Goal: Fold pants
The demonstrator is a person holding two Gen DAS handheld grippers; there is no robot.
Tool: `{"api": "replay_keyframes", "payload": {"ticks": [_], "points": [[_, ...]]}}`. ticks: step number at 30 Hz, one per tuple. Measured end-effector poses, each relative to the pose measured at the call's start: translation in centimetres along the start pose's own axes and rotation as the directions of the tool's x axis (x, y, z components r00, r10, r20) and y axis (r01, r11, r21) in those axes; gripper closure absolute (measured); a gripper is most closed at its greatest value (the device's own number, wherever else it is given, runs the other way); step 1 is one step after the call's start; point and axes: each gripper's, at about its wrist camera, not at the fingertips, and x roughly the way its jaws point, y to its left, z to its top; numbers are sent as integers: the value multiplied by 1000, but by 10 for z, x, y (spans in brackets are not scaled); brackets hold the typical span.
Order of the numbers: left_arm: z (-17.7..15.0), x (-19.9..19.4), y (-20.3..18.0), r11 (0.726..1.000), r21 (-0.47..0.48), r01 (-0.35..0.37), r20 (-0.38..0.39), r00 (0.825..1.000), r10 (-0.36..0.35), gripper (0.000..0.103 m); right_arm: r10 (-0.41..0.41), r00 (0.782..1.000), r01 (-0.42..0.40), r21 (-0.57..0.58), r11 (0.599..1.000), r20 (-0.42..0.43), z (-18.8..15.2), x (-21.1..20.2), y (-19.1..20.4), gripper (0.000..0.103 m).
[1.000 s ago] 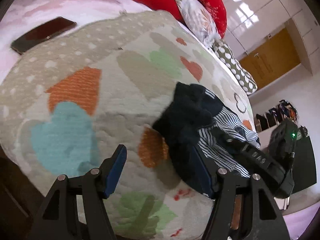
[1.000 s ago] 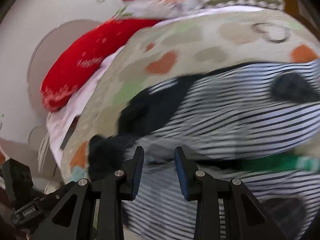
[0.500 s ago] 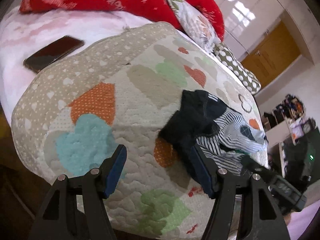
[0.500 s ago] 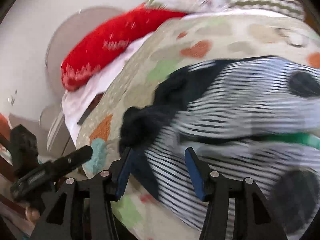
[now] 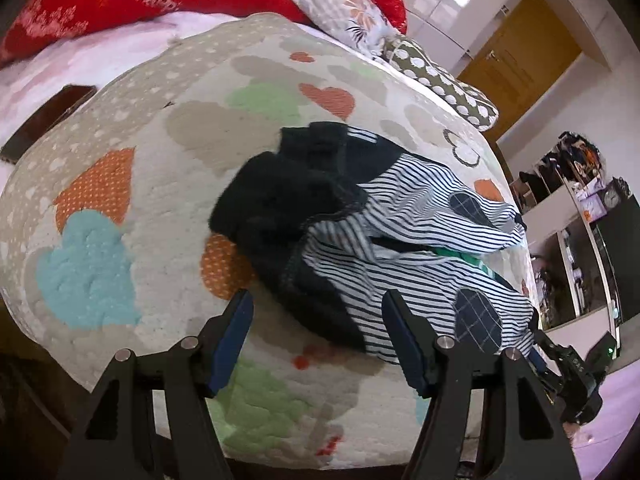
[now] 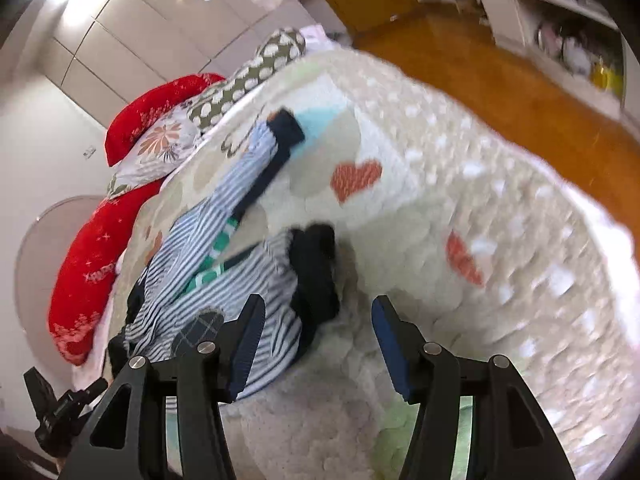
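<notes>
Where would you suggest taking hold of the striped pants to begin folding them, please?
Probably at the dark cuffs of the striped pants, one leg end per gripper, coming from the bed's near edge. The cuffs are thick bunched bands lying at the leg ends, easier to pinch than flat cloth. The right gripper, jaws opening and empty, hangs just short of one; the left gripper is open too.

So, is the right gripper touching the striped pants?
Apart. The right wrist view shows the right gripper open over bare quilt, the striped pants lying left of it.
</notes>
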Motion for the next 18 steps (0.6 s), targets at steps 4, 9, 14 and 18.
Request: {"api": "replay_keyframes", "payload": {"ticks": [4,9,14,18], "points": [[-1,-4,-4,1000,1,-27,3,1000,27,37,29,999,-31,-51,998,-33,-7,16,14,51],[-1,-6,-2,999,-9,-46,4,999,46,37,16,998,-21,-77,997,-63,-5,21,14,93],[-2,-4,-2,999,-10,-44,-3,999,44,37,-33,999,31,-38,999,-41,1,8,-3,93],[1,-4,-2,999,-11,-45,-5,999,45,37,-74,997,71,-75,995,-30,3,5,-2,91]]}}
